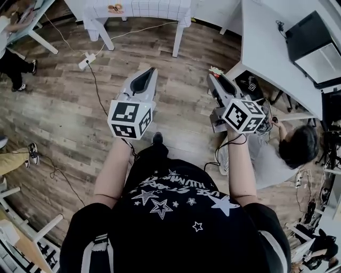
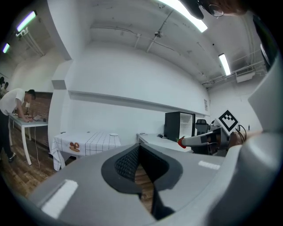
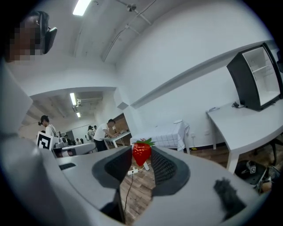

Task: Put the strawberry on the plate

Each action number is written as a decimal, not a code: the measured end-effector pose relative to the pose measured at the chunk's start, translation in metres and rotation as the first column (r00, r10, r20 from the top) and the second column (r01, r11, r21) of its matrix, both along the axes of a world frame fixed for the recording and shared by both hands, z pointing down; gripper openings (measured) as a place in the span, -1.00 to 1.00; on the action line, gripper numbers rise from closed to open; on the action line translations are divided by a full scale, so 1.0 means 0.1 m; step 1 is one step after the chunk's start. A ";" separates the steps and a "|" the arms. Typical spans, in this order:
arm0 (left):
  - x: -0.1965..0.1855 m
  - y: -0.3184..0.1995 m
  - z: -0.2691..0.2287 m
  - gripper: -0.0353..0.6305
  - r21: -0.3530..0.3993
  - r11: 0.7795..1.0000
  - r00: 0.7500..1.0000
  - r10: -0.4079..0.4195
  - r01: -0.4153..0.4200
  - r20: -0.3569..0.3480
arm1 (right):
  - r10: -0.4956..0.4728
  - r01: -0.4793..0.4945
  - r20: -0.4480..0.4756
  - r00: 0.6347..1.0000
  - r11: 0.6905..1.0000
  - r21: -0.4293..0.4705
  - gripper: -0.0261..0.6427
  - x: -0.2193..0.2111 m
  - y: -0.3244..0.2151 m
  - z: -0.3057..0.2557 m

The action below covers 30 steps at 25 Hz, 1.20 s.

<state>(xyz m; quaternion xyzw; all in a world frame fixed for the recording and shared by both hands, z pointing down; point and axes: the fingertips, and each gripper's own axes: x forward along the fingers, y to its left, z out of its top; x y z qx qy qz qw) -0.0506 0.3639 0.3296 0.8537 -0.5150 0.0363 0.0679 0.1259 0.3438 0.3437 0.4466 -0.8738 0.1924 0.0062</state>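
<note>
The left gripper [image 1: 151,71] is held out over the wooden floor [image 1: 64,112], its jaws drawn together at the tips and gripping nothing; in the left gripper view [image 2: 139,148] the dark ribbed pads [image 2: 127,162] meet at the top, and only floorboards show through the slit below. Its marker cube [image 1: 129,118] sits just above the person's left forearm. Beyond it, at the far side of the room, stands a table with a checked cloth [image 1: 154,8], and a white power strip [image 1: 86,60] lies on the boards with its cable trailing. To the right, the right gripper [image 1: 214,75] is clamped on the strawberry [image 1: 215,71], which sits pinched at the very tips of the jaws, up in the air over the floor and close to the corner of a white desk [image 1: 266,48]. In the right gripper view [image 3: 142,160] the strawberry [image 3: 142,152] is bright red and glossy, tapering to a point that hangs downward, with a spiky green cap on top; the black ribbed pads [image 3: 162,167] press against both its sides. Farther right, a black cabinet [image 1: 311,42] stands on the desk, and a person with dark hair [image 1: 298,145] sits beside it.
</note>
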 end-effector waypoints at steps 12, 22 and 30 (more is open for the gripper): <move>-0.41 -1.23 -0.05 -0.88 0.003 0.996 0.996 0.085 -0.085 0.004 | 0.065 -0.065 -0.013 0.998 0.998 -0.021 -0.49 -0.39 -1.12 -0.01; -0.41 -1.94 0.10 -0.87 -0.009 0.998 0.997 0.064 -0.063 0.033 | 0.051 -0.051 0.017 0.999 0.999 -0.006 -0.49 -0.37 -2.02 0.09; -0.21 -2.87 0.04 -0.88 -0.006 0.999 0.995 0.053 -0.053 0.078 | 0.016 -0.016 0.073 0.997 1.000 0.000 -0.49 -0.28 -3.04 0.08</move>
